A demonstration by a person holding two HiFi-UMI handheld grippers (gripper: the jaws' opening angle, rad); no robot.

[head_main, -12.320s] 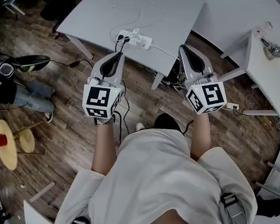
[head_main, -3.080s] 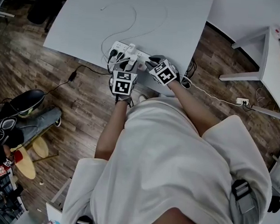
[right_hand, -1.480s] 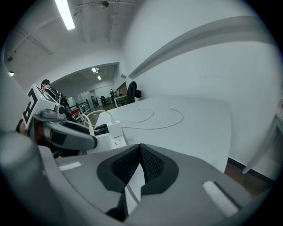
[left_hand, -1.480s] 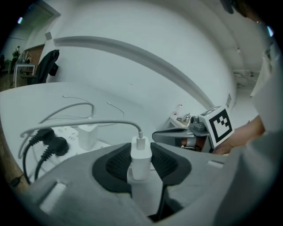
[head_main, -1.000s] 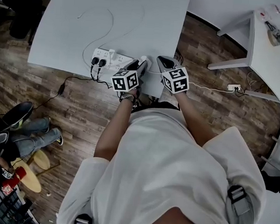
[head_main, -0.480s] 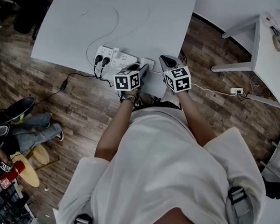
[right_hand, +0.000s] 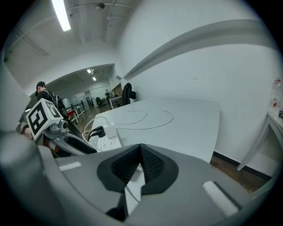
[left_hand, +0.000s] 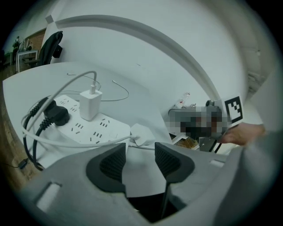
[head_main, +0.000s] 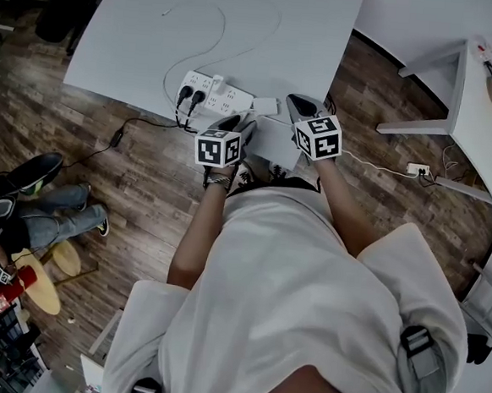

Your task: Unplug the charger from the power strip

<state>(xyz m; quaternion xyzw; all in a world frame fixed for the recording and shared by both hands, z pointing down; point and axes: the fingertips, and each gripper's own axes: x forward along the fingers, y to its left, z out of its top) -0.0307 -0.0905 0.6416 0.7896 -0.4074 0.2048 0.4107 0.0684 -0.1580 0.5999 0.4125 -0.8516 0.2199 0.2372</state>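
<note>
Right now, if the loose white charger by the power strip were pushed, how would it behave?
The charger looks small and blocky: probably light, sliding rather than rolling on the smooth table. Its thin cable looks floppy and may tug it.

The left gripper [left_hand: 139,152], jaws just opened and empty, faces a small white rounded charger [left_hand: 142,133] lying just beside a long white plastic power strip [left_hand: 88,130].

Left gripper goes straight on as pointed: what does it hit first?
Likely the small white charger lying on the table just ahead of the left gripper, whose jaws have just been opening with nothing between them. Depth is unclear; it could meet bare table first.
</note>
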